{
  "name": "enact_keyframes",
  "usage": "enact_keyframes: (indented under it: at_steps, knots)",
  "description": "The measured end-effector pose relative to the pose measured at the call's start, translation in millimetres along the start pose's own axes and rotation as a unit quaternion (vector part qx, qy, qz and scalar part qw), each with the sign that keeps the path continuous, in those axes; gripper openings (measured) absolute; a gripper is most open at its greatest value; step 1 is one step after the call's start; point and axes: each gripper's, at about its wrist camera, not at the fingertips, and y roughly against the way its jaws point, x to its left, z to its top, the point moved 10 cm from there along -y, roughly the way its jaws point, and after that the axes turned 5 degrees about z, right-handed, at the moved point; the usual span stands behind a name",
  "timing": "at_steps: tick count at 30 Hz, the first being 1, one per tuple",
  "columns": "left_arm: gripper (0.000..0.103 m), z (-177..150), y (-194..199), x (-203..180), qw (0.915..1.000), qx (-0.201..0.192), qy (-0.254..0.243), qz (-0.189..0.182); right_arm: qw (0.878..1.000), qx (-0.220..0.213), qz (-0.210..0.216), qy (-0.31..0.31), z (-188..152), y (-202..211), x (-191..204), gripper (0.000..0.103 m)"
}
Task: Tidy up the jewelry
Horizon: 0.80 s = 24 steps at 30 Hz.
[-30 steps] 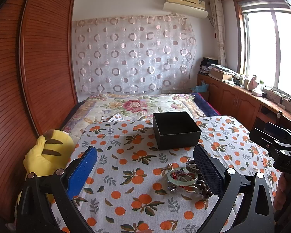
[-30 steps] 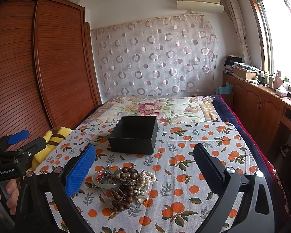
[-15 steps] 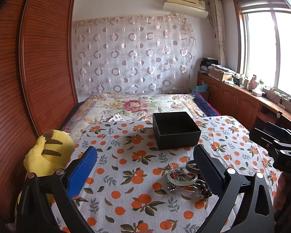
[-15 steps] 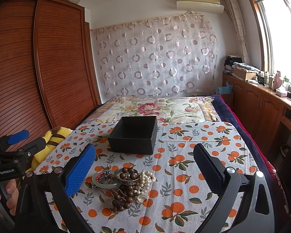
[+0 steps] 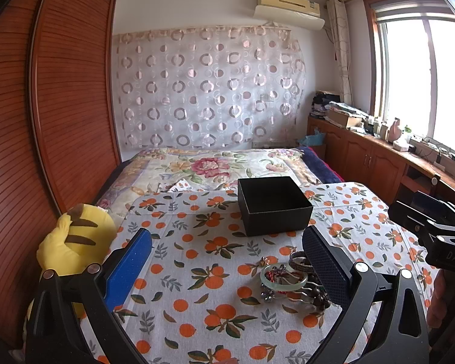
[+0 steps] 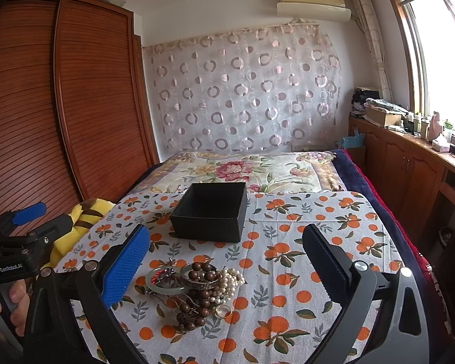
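A tangled heap of jewelry (image 6: 194, 291), with brown wooden beads, white pearls and a pale green bangle (image 5: 283, 279), lies on the orange-print cloth (image 6: 303, 261) spread over the bed. Beyond it sits an open, empty black square box (image 6: 210, 210). The left gripper (image 5: 227, 268) and right gripper (image 6: 226, 261) hover above the cloth, fingers spread wide and holding nothing. A yellow plush toy (image 5: 72, 242) lies at the cloth's left edge.

A home bedroom: bed (image 5: 215, 163), wardrobe (image 5: 45, 115), curtain (image 5: 206, 91).

Jewelry pile (image 5: 291, 282) partly behind the left gripper's dark finger (image 5: 324, 267); box (image 5: 273, 204) floor unseen.
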Motion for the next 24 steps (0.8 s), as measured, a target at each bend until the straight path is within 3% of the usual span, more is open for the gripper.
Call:
enact_keyframes:
  at_steps: [24]
  knots:
    - [0.096,0.7,3.6,-3.2,1.0000,-0.003,-0.001,0.000,1.000,-0.002,0.001,0.000,2.2,2.9,2.7,0.101]
